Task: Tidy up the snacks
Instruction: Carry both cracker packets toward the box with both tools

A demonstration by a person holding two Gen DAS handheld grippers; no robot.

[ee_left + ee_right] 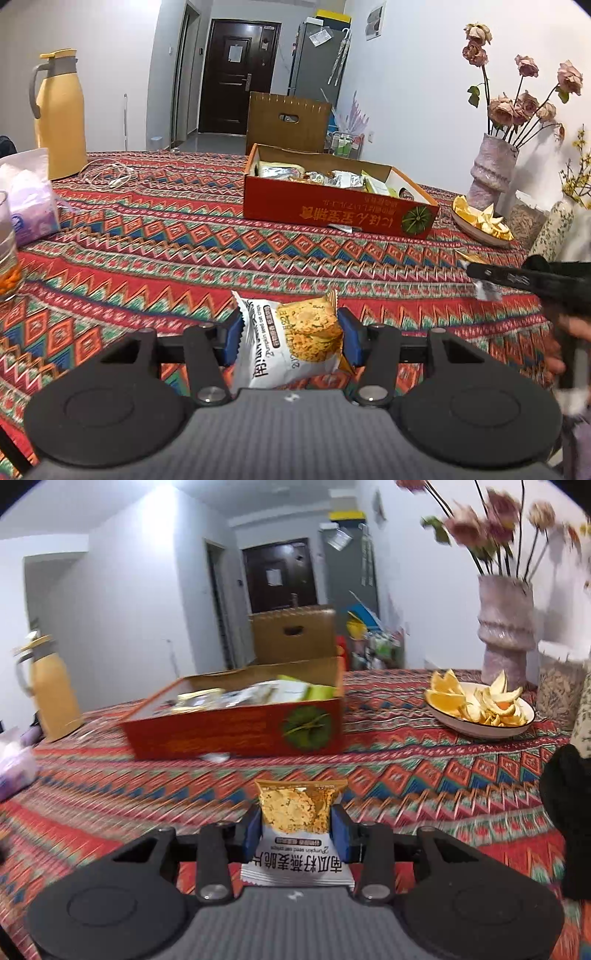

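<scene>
In the left wrist view, the left gripper (290,338) has its blue pads clenched on a glossy, crinkled oat-crisp packet (291,343), tilted with its long axis running away toward the shallow red cardboard snack box (332,210) on the woven zigzag tablecloth (166,251). In the right wrist view, the right gripper (295,830) grasps a second oat-crisp packet (299,819), upright, gold serrated end pointing toward that box (236,734).
</scene>
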